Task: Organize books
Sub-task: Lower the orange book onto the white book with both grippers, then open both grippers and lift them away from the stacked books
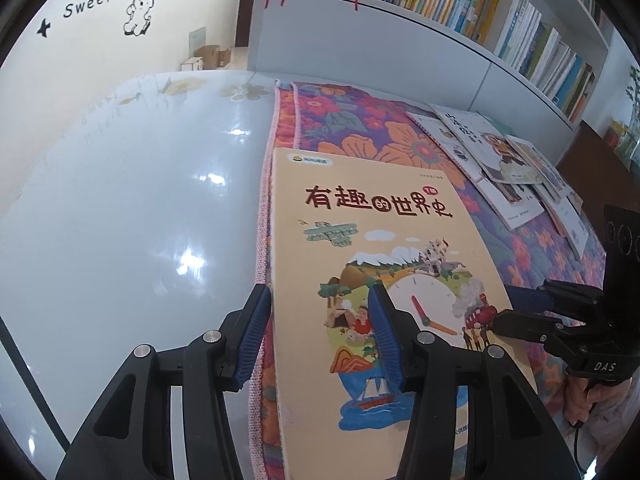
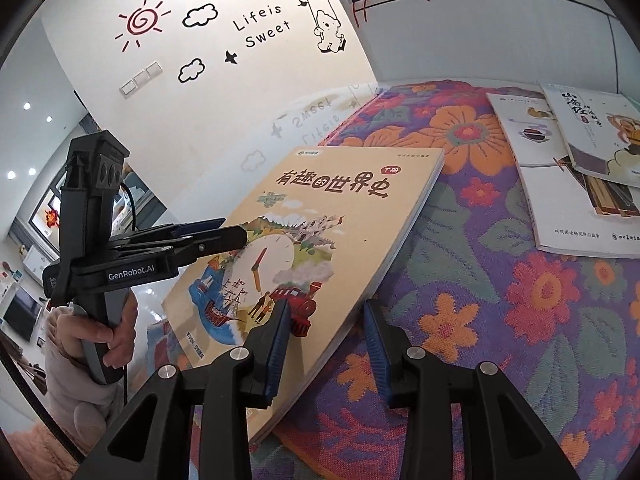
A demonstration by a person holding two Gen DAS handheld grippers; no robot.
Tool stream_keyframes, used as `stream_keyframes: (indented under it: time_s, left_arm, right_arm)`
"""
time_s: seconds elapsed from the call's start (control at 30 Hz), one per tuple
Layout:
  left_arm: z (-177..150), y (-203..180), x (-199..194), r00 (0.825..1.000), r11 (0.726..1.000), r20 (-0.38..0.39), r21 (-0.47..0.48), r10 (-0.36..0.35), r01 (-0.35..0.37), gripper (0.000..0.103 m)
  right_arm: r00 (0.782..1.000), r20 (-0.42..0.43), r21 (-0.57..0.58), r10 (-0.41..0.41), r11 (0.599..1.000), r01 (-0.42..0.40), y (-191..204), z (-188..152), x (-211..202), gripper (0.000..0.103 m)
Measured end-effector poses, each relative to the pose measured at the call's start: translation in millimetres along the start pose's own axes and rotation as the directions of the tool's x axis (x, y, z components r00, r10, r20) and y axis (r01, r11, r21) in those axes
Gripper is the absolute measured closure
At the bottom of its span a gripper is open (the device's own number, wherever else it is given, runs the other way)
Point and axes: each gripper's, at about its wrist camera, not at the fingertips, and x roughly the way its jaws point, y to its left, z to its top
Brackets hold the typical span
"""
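A beige picture book [image 1: 360, 216] with a clock and a red train on its cover lies face up on a flowered blanket [image 1: 360, 128], by the blanket's left border. My left gripper [image 1: 319, 288] is open and straddles the book's left edge, one finger over the cover and the other just outside it. In the right wrist view this gripper [image 2: 234, 227] reaches the book [image 2: 332, 208] from the left. My right gripper [image 2: 327, 304] is open astride the book's right edge near the train; its pads do not press on it. It also shows in the left wrist view as the right gripper [image 1: 505, 306].
Several other books [image 1: 500, 160] lie in a loose pile on the blanket at the far right, the same pile of books [image 2: 580, 168] in the right wrist view. A glossy white tabletop [image 1: 140, 200] spreads to the left. A full bookshelf [image 1: 460, 0] lines the back wall.
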Motion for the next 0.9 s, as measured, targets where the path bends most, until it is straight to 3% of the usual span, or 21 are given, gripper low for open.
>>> stream_keyframes:
  time_s: [0.13, 0.27, 0.5, 0.67, 0.73, 0.8, 0.9]
  left_arm:
    - [0.6, 10.6, -0.2, 1.000, 0.999, 0.013, -0.049, 0.013, -0.012, 0.055]
    - [0.3, 22.3, 3.7, 0.999, 0.995, 0.022, -0.098, -0.026, 0.028, 0.050]
    - [2.6, 33.5, 5.5, 0.998, 0.987, 0.039, -0.149, -0.051, 0.057, 0.052]
    - [15.6, 42.8, -5.1, 0.992, 0.954, 0.054, -0.273, -0.115, 0.126, 0.053]
    - [27.7, 28.0, -16.0, 0.992, 0.958, 0.073, -0.259, -0.106, 0.121, 0.053]
    - [48.2, -5.5, -27.1, 0.994, 0.975, 0.079, -0.199, -0.080, 0.095, 0.053]
    - [74.2, -48.4, -33.6, 0.993, 0.985, 0.095, -0.155, -0.065, 0.079, 0.053]
  right_arm:
    - [1.000, -0.005, 0.031, 0.027, 0.999, -0.026, -3.6, 1.3, 2.0, 0.066]
    - [0.999, -0.007, 0.047, 0.038, 0.998, -0.038, -6.1, 1.7, 2.4, 0.066]
    - [0.996, -0.007, 0.103, 0.087, 0.991, -0.086, -14.4, 1.0, -0.3, 0.067]
    - [0.982, -0.062, 0.270, 0.179, 0.950, -0.157, -37.1, 9.0, -9.5, 0.066]
    - [0.990, -0.056, 0.215, 0.128, 0.970, -0.113, -34.9, 13.1, -31.5, 0.067]
    - [1.000, -0.013, 0.094, 0.002, 0.996, -0.001, -30.2, 17.7, -65.7, 0.067]
    - [0.998, 0.016, 0.073, -0.064, 0.995, 0.062, -43.5, 20.8, -103.4, 0.067]
